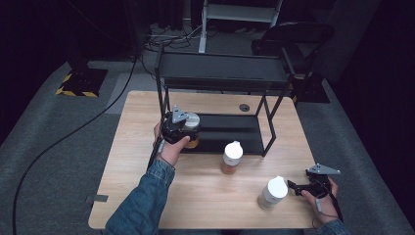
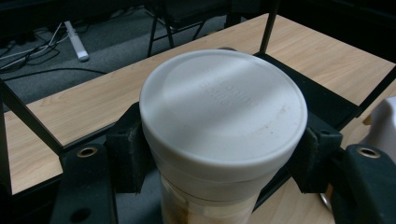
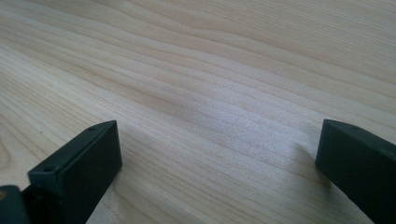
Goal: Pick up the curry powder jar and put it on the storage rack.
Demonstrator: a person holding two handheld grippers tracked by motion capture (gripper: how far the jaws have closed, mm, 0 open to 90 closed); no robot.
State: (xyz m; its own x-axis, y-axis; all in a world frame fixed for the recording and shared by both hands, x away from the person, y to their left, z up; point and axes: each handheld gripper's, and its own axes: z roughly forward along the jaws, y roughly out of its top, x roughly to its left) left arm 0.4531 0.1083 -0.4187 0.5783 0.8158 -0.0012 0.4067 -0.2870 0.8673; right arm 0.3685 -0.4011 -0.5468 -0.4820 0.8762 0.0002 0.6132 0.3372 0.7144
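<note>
Gripping a white-lidded jar [image 2: 219,135], the left gripper [image 1: 182,128] holds it at the front left corner of the black metal rack [image 1: 222,73], over the near edge of the rack's lower shelf [image 1: 230,128]. In the left gripper view the jar sits squarely between the two black jaws: each pad presses on the jar's side just under the rim of its white lid [image 2: 223,100], one at the left and one at the right, with the lid rising above them toward the camera. Below the lid a short band of clear wall shows brownish contents. Whether the jar's base rests on the shelf or hangs above it cannot be told. The person's left hand [image 1: 172,147], in a denim sleeve [image 1: 142,203], wraps the gripper body from below.

On the wooden table [image 1: 137,161] stand two more jars with white lids: one [image 1: 231,157] just in front of the rack's lower shelf, the other [image 1: 272,193] nearer the front edge.

The right gripper [image 1: 299,186] lies low at the table's right front corner, held in the person's right hand [image 1: 323,196], pointing toward the second of those jars and just beside it without touching. In the right gripper view its jaws stand wide apart with bare wood grain between them.
</note>
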